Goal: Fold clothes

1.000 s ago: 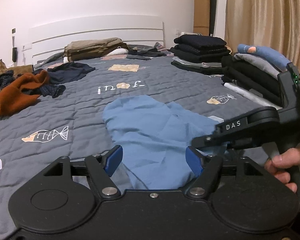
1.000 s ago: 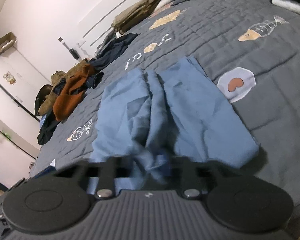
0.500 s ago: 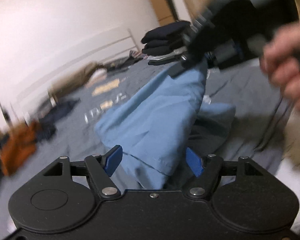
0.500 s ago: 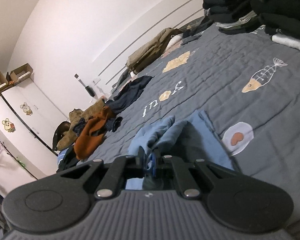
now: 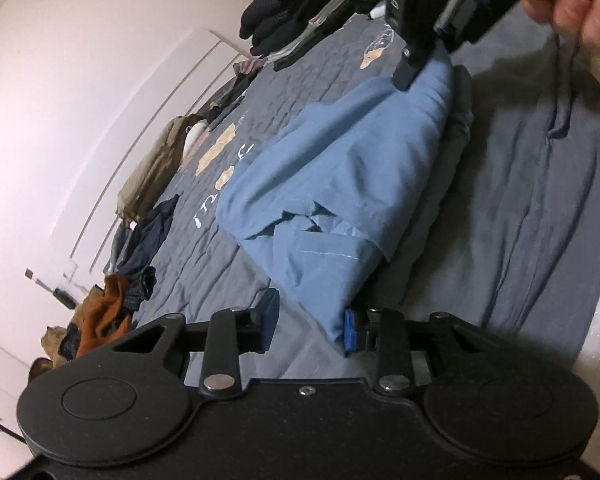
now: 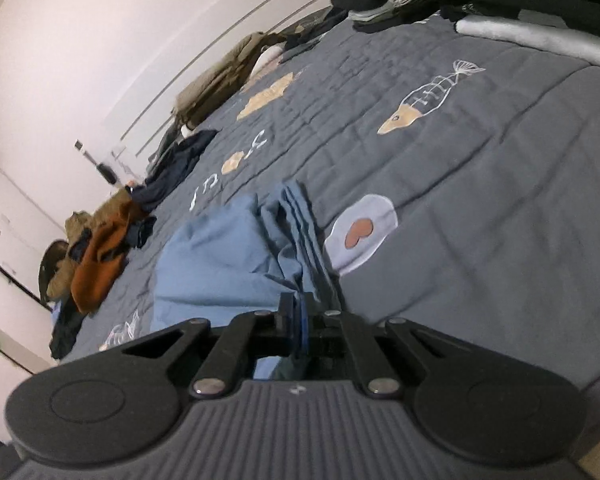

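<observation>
Left wrist view, rolled hard: blue garment (image 5: 340, 184) lies bunched on the grey quilted bedspread (image 5: 540, 208), folded over itself, a stitched hem along its near edge. Left gripper (image 5: 310, 326): jaws have just been closing. A corner of the blue cloth sits between them against the right pad; the left pad stands clear of it, so nothing is pinched.

Only this view shows the right gripper (image 5: 410, 66) from outside: black, angular, tips down on the far upper edge of the blue cloth, with a person's hand (image 5: 572, 4) blurred around its handle. Behind it, a stack of dark folded clothes (image 5: 284, 16).

Right wrist view: right gripper (image 6: 296, 320) has its blue pads together, clamped on a gathered ridge of the blue garment (image 6: 228, 256); the cloth rises to the tips in narrow pleats. This view alone shows the bedspread's (image 6: 480, 184) prints: a fish skeleton (image 6: 428, 100) and a pale fried-egg patch (image 6: 360, 232) just beside the garment's right edge. A rust-orange garment (image 6: 100, 256) is heaped near the left edge of the bed; tan folded clothes (image 6: 224, 76) lie by the white slatted headboard (image 6: 204, 60).

Textures: thin matte weave on the blue cloth, soft creases; bedspread stitched in a rectangular grid.
</observation>
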`<state>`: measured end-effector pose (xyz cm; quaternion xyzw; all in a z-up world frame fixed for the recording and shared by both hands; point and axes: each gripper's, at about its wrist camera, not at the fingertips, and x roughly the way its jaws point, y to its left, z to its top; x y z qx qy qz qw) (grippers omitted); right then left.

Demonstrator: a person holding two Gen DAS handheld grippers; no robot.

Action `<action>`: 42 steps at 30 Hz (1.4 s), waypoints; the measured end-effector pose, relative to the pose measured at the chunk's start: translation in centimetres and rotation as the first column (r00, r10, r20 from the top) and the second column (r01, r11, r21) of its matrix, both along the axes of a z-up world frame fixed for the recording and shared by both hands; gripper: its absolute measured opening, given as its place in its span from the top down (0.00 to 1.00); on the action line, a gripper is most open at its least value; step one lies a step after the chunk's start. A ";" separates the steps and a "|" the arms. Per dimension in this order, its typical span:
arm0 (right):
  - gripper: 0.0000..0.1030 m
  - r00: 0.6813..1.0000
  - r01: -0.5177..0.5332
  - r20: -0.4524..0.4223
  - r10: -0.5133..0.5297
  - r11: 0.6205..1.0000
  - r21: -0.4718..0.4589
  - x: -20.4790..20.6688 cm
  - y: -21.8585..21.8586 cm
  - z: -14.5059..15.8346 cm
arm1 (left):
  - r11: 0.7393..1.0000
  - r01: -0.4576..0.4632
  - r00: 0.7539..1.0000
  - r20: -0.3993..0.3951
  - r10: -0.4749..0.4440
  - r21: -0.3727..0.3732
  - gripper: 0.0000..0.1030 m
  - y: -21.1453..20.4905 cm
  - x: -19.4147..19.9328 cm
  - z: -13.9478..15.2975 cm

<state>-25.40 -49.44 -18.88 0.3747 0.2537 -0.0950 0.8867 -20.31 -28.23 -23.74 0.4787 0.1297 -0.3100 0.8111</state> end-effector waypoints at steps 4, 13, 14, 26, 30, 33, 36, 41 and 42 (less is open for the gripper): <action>0.97 1.000 -0.013 0.022 0.014 1.000 -0.009 0.0 0.5 0.5 | 0.999 0.048 0.997 0.067 -0.049 0.017 0.52 0.0 -1.4 -0.1; 0.89 0.999 -0.041 0.006 0.041 0.998 0.052 -0.2 1.1 1.1 | 0.986 0.130 0.970 0.190 -0.149 0.107 0.83 -1.7 -2.9 -2.3; 0.88 0.999 -0.049 -0.007 0.049 0.998 0.051 -0.2 1.3 0.9 | 0.985 0.129 0.973 0.177 -0.147 0.112 0.86 -1.7 -2.8 -2.4; 0.87 0.992 -0.070 -0.109 0.064 0.996 -0.055 0.8 2.3 -0.5 | 0.981 0.144 0.986 0.060 -0.152 0.128 0.79 0.2 -2.4 -1.6; 0.81 0.992 -0.094 -0.091 0.088 0.993 -0.064 0.1 2.0 1.5 | 0.991 0.116 0.989 -0.083 -0.122 -0.069 0.33 1.7 -1.3 1.9; 0.70 0.989 -0.135 -0.064 0.130 0.987 -0.086 -0.5 1.6 3.7 | 0.972 0.049 0.974 -0.204 -0.098 -0.230 0.32 2.7 0.5 4.3; 0.59 0.985 -0.173 -0.039 0.169 0.980 -0.102 -0.2 0.9 5.5 | 0.931 -0.039 0.950 -0.301 -0.077 -0.362 0.32 3.8 2.1 6.0; 0.57 0.966 -0.257 -0.027 0.256 0.955 -0.149 2.7 -0.6 7.6 | 0.832 -0.164 0.878 -0.462 -0.122 -0.531 0.33 5.4 4.6 8.3; 0.57 0.964 -0.265 -0.025 0.265 0.951 -0.158 3.4 -0.8 7.6 | 0.807 -0.190 0.859 -0.492 -0.139 -0.559 0.33 5.8 4.9 8.8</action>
